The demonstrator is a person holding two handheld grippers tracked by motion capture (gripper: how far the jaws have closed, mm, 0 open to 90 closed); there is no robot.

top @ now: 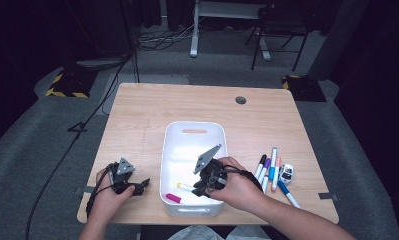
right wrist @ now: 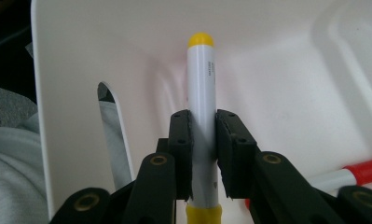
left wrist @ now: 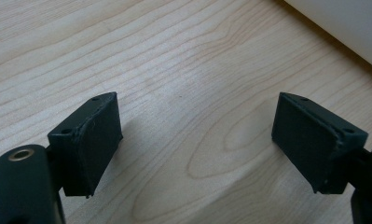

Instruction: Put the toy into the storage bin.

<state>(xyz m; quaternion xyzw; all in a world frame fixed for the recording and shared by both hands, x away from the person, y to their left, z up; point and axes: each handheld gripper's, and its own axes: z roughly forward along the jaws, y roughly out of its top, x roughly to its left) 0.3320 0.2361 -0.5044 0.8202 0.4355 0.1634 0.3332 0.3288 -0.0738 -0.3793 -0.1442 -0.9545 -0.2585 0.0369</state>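
A white bin (top: 193, 127) stands in the middle of the wooden table (top: 137, 110). My right gripper (top: 199, 189) reaches into its near end, shut on a white marker with a yellow cap (top: 185, 187). In the right gripper view the pads (right wrist: 180, 140) clamp the marker's barrel (right wrist: 201, 74), which points at the bin's wall (right wrist: 104, 42). A pink-capped marker (top: 173, 198) lies on the bin floor beside it, and its red and white end (right wrist: 361, 170) shows at the lower right. My left gripper (top: 141, 185) rests on the table left of the bin, open with bare wood between its pads (left wrist: 97, 135).
Several markers (top: 269, 167) lie on the table right of the bin, with a small white toy car (top: 286, 173) and a blue marker (top: 288, 194) beside them. A round cable hole (top: 240, 100) sits near the far edge. A chair (top: 279, 30) stands beyond the table.
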